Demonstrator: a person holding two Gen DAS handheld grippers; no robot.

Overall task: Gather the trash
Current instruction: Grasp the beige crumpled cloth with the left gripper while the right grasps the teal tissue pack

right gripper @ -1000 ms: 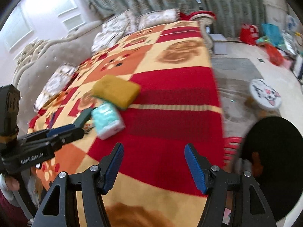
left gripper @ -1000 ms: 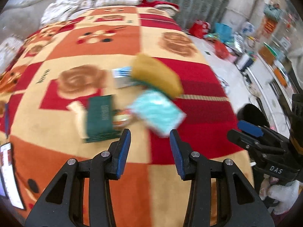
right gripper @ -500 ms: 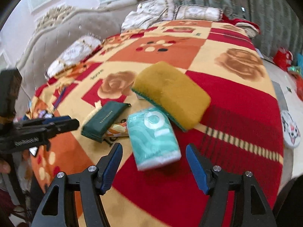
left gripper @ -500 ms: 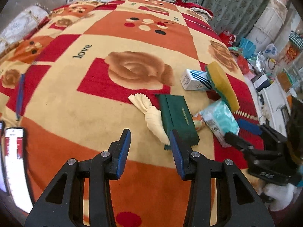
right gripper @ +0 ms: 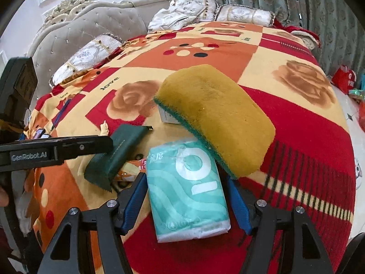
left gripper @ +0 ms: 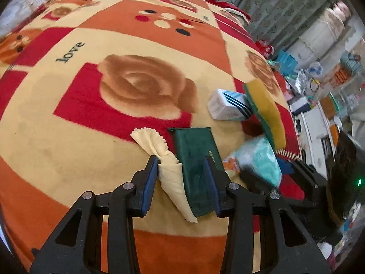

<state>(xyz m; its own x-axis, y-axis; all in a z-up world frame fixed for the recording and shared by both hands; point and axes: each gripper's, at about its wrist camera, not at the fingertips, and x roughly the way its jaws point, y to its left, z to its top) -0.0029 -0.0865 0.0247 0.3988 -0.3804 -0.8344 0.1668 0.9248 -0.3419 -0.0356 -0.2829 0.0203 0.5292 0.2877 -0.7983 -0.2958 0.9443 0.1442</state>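
- left gripper [left gripper: 182, 182] now straddles two things at once: the pale yellow wrapper [left gripper: 170, 171] and the dark green sachet [left gripper: 198, 166]; half a second back its jaws stood short of them, with bare blanket between; jaws closing, left pad touching the wrapper's twisted neck, right pad against the sachet's edge; a firm pinch cannot be told yet
- right gripper [right gripper: 187, 203] has come down over the teal tissue pack [right gripper: 187, 187]; earlier the pack lay ahead of the fingertips, now it sits between them; jaws closing, both blue pads just beside the pack's long sides, contact on the right side not clear; no squeeze shows in the pack
- landmark = teal tissue pack: green sachet lies just to its left, an orange-printed scrap [right gripper: 130, 166] between the two; yellow wrapper on the sachet's far left; yellow sponge [right gripper: 216, 118] leans over the pack's far end, touching it; small white box [left gripper: 228, 108] behind, under the sponge
- all rest on the patterned blanket [left gripper: 91, 159]
- meaning, as a judgement: both hands have gone from approach to grasp; nothing collected so far; left may take two pieces in one close; sponge may tip when the pack is pulled out; no bin or bag in view
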